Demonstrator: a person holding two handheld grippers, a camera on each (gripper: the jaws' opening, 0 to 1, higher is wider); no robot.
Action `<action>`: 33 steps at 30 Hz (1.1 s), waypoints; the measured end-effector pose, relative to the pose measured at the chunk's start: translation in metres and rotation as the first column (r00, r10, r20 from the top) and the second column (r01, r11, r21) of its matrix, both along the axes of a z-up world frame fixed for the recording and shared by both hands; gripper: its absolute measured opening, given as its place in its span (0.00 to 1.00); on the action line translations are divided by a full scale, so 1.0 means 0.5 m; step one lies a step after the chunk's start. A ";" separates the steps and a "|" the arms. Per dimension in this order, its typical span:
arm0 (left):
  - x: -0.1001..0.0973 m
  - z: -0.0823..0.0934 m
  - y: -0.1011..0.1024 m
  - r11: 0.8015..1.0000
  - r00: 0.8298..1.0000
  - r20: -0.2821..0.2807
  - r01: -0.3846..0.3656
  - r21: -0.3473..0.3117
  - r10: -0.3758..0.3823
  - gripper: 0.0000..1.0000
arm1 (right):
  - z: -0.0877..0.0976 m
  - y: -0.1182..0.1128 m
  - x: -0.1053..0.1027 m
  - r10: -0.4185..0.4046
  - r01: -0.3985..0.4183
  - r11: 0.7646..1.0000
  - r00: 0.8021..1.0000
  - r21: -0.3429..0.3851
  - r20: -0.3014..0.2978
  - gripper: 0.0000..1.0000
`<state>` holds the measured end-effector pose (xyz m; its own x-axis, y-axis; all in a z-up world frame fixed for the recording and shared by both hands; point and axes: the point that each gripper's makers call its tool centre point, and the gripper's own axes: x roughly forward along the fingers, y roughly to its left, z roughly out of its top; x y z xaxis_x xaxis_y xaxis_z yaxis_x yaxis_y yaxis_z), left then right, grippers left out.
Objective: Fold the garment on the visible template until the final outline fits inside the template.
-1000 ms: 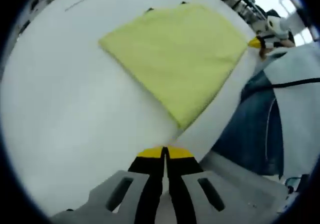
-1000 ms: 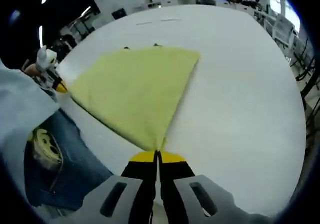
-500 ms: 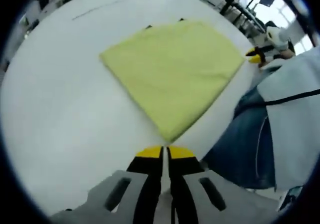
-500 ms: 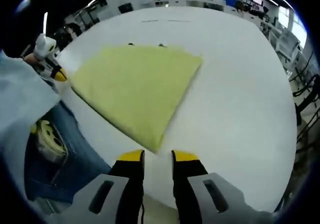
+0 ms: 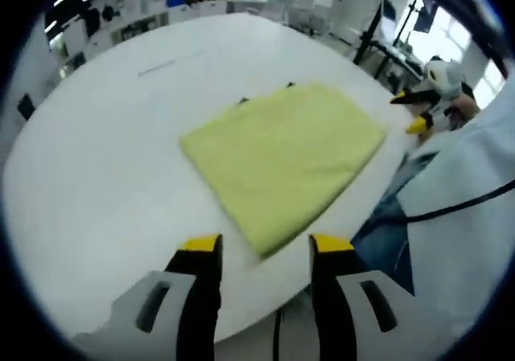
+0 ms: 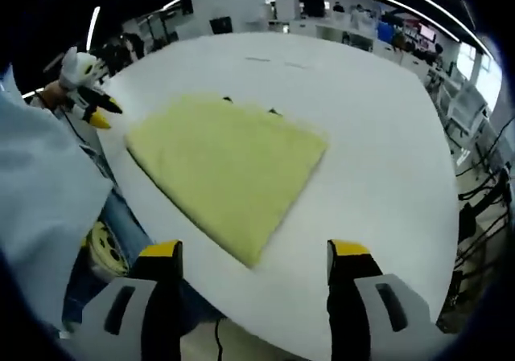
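Observation:
A folded yellow-green garment point(image 5: 282, 162) lies flat on the white table point(image 5: 105, 152) as a rough rectangle, its near corner just beyond my left gripper point(image 5: 265, 244), which is open and holds nothing. Small dark template marks point(image 5: 244, 100) peek out at the garment's far edge. The same garment point(image 6: 229, 168) lies ahead of my right gripper point(image 6: 256, 250), also open wide and empty, above the table's near edge. The other gripper point(image 5: 414, 112) shows at the right of the left gripper view, and again point(image 6: 88, 108) at the left of the right gripper view.
The person's light sleeve point(image 6: 40, 208) and blue jeans point(image 5: 382, 232) stand at the table's near side. Desks, chairs and stands point(image 6: 475, 184) ring the table point(image 6: 386, 160) in the background.
Both grippers let go of the garment's near corners and opened wide. Both pulled back and up from the cloth, which now lies flat by itself.

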<state>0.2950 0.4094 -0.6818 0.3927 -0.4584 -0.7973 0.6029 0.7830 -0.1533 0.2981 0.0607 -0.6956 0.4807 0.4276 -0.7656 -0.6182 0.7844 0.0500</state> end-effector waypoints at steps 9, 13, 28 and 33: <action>0.020 0.076 -0.026 0.994 0.991 0.134 0.003 -0.111 0.012 0.71 | 0.063 0.020 0.023 -0.001 0.000 1.000 0.997 0.014 0.081 1.00; 0.014 0.101 -0.041 0.994 0.985 0.169 0.038 -0.106 -0.019 0.88 | 0.104 0.027 0.032 -0.004 0.002 1.000 0.991 0.020 0.135 1.00; 0.001 0.128 -0.058 0.993 0.974 0.226 0.054 -0.104 -0.030 1.00 | 0.130 0.035 0.007 0.019 -0.020 1.000 0.989 0.003 0.147 1.00; 0.001 0.132 -0.050 0.994 0.972 0.236 0.021 -0.104 0.004 1.00 | 0.126 0.033 -0.002 0.029 -0.029 1.000 0.990 -0.005 0.137 1.00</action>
<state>0.2954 0.3843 -0.6158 0.5595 -0.5386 -0.6300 0.6382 0.7649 -0.0871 0.2971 0.0774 -0.6326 0.5686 0.4404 -0.6948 -0.6415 0.7661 -0.0394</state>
